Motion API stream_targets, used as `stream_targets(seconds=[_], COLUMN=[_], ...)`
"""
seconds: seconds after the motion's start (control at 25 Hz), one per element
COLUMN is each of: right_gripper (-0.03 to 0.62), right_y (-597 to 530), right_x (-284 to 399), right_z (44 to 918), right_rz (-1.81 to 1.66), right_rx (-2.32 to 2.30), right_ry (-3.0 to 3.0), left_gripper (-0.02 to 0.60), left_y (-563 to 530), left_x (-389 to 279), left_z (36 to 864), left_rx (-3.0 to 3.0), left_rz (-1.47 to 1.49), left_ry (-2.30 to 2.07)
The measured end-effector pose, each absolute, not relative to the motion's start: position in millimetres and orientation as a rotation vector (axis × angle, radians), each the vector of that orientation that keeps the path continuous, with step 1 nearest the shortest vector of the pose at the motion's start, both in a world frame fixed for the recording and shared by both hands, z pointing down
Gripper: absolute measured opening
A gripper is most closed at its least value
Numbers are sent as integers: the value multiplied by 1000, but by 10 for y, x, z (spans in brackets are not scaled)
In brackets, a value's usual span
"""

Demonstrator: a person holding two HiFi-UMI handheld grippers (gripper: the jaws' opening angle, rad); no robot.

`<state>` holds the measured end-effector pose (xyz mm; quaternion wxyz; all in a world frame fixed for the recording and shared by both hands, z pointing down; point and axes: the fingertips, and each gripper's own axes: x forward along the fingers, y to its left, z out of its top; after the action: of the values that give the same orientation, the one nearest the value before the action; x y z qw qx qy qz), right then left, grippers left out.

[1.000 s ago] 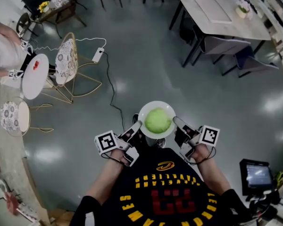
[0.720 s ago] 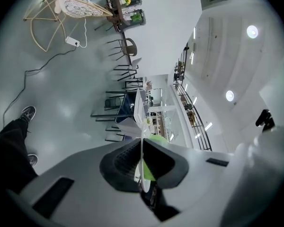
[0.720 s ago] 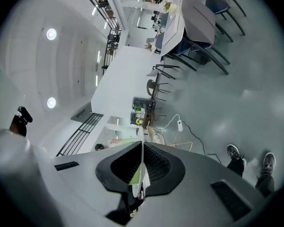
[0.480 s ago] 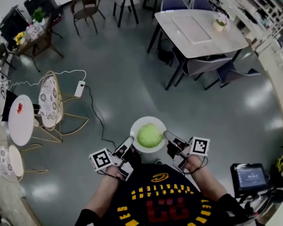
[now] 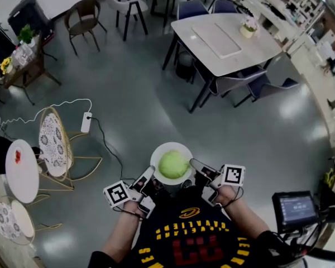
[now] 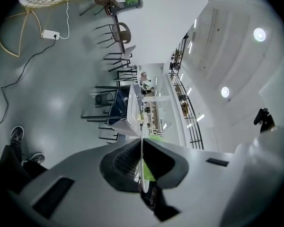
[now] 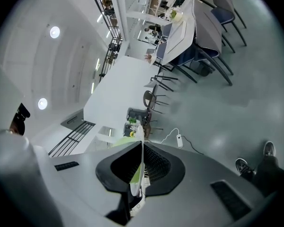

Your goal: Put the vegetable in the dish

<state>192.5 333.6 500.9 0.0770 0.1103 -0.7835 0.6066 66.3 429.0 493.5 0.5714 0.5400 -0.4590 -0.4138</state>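
— Two grippers to log. Item one?
— Left gripper (image 5: pixel 149 175): jaws pinched on the left rim of the dish (image 5: pixel 168 146), with the thin white edge clamped between the ribbed pads (image 6: pixel 125 160).
— Item two?
— Right gripper (image 5: pixel 195 164): likewise closed down on the opposite rim, nothing else in its bite.
— Item three?
— Vegetable (image 5: pixel 173 163): round, pale green, sitting in the middle of the dish. Dish is carried in the air before the person's chest, above the grey floor (image 5: pixel 128 110).
— Changes since a second ago?
— Hold: none. Both claws stay on the rim, and the vegetable has not shifted in the dish. Surroundings: the white table (image 5: pixel 229 38) with the flat tray (image 5: pixel 215 41) now lies lower and nearer in the head view. The small round table (image 5: pixel 21 171) at left has slid down the frame.
— Meaning?
— Judged: loading is done, and the person is walking the dish, probably towards that white table. Outstanding risk: the dish must stay level, as a round vegetable could roll off.
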Motion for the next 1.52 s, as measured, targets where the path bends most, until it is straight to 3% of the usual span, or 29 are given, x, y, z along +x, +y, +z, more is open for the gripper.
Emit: stream_targets(seconds=[0.72, 1.52], right_gripper=[18, 18], right_y=[2222, 605], right_x=[1005, 927], right_z=[5080, 5199], right_rz=[1851, 1904], right_rx=[154, 156], right_ry=[-2329, -2294], left_gripper=[15, 15], left_y=[3317, 1710], left_x=[-152, -231], left_z=[4918, 4923], left_rx=[1232, 1219], left_rz=[-993, -971], left_ry=[-1213, -1240])
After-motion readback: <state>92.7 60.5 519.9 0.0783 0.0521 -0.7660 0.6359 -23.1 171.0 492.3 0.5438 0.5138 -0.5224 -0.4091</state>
